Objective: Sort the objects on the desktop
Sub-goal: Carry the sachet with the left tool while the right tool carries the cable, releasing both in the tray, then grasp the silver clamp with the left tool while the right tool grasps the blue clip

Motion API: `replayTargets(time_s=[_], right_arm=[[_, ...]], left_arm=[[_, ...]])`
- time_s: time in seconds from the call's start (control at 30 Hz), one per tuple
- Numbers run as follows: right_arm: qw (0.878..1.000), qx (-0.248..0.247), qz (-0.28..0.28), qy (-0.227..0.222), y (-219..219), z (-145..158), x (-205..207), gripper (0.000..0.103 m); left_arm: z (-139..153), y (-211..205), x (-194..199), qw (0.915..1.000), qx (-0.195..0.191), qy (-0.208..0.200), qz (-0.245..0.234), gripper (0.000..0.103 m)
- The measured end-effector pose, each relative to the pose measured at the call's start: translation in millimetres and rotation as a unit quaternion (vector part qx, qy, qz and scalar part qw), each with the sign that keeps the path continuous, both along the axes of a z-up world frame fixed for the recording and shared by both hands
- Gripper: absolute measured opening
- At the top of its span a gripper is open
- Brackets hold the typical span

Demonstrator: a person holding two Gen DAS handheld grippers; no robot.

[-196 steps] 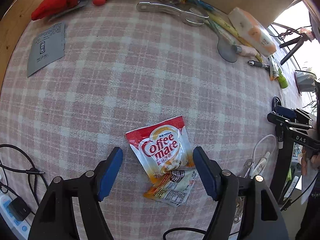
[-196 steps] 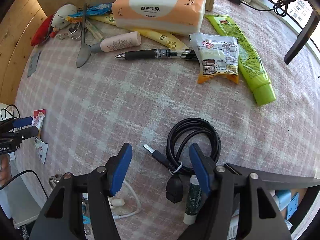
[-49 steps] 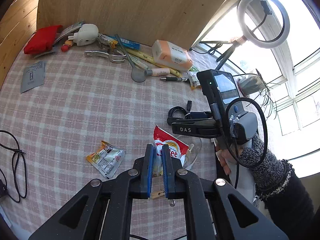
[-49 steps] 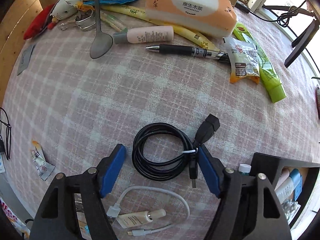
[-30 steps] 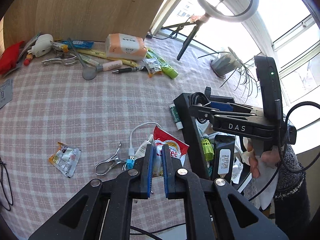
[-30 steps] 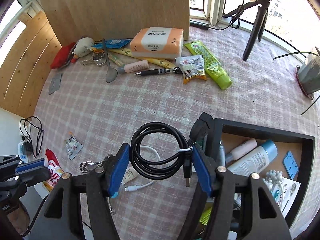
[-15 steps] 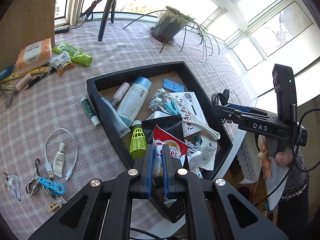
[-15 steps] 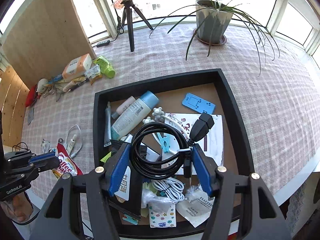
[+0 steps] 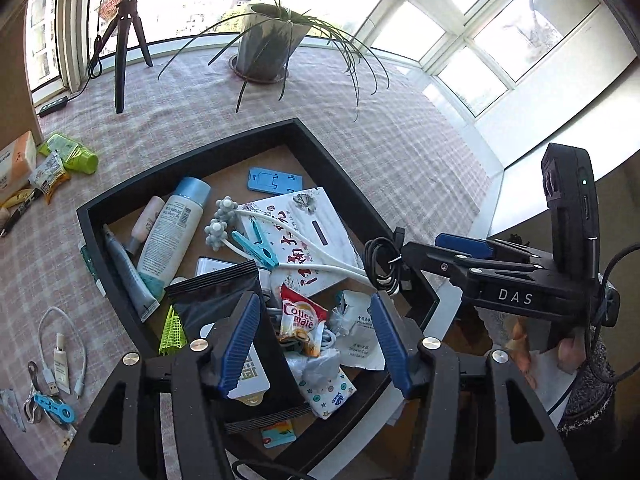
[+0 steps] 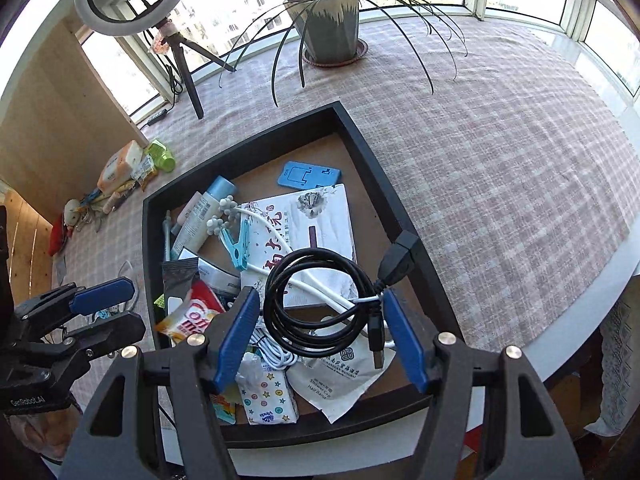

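Note:
My left gripper [image 9: 314, 340] is open above the black tray [image 9: 188, 152]. The red Coffee-mate sachet [image 9: 301, 318] lies loose among the items in the tray, below the open jaws; it also shows in the right wrist view [image 10: 192, 314]. My right gripper [image 10: 316, 340] is shut on the coiled black USB cable [image 10: 320, 304] and holds it over the tray [image 10: 256, 148]. In the left wrist view the right gripper [image 9: 390, 260] hangs over the tray's right rim with the cable [image 9: 380, 264].
The tray holds a lotion bottle [image 9: 172, 232], a blue phone stand [image 9: 276, 180], a booklet [image 9: 304, 236], a blue peg [image 9: 254, 244], tissues [image 10: 266, 396]. Outside: white cable and clips [image 9: 60, 364], a tissue pack [image 10: 120, 166], a potted plant [image 10: 328, 20], a tripod [image 9: 124, 48].
My left gripper has opened and the Coffee-mate sachet has dropped into the tray. Both grippers have moved a little further over the tray; the right one still holds the cable.

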State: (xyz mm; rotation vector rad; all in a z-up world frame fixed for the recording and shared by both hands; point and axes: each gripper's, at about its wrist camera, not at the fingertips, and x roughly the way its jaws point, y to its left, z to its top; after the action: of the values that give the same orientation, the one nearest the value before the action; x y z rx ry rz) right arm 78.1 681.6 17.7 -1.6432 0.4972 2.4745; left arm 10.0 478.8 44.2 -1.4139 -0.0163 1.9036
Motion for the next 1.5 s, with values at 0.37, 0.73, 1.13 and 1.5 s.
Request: replayTargets(time_s=[0.37,0.73,1.13,1.5], right_arm=[[0.998,-0.041,0.034,0.032,-38.4,-2.8,-8.0,0.070],[0.980,-0.019,0.182,0.075,-155.4,-9.3,-26.4,0.070],[0.946,-0.036,0.319,0.052,-273.9,-34.6,-44.8,0.062],[0.919,-0.036,0.392,-0.007,-365.0,-82.7,-69.4,0.049]], left_arm=[[-9.8,-82.3,0.5,0.9962,-0.034,0.016,0.079,0.054],[-45.5,-232.4,-2.2,0.9764,-0.084,0.007,0.199,0.053],[-93.4,-309.1,1.0,0.9716,-0.151,0.029,0.180,0.053],[-121.2,-283.8,-9.3,0.9737,-0.201,0.071,0.080,0.053]])
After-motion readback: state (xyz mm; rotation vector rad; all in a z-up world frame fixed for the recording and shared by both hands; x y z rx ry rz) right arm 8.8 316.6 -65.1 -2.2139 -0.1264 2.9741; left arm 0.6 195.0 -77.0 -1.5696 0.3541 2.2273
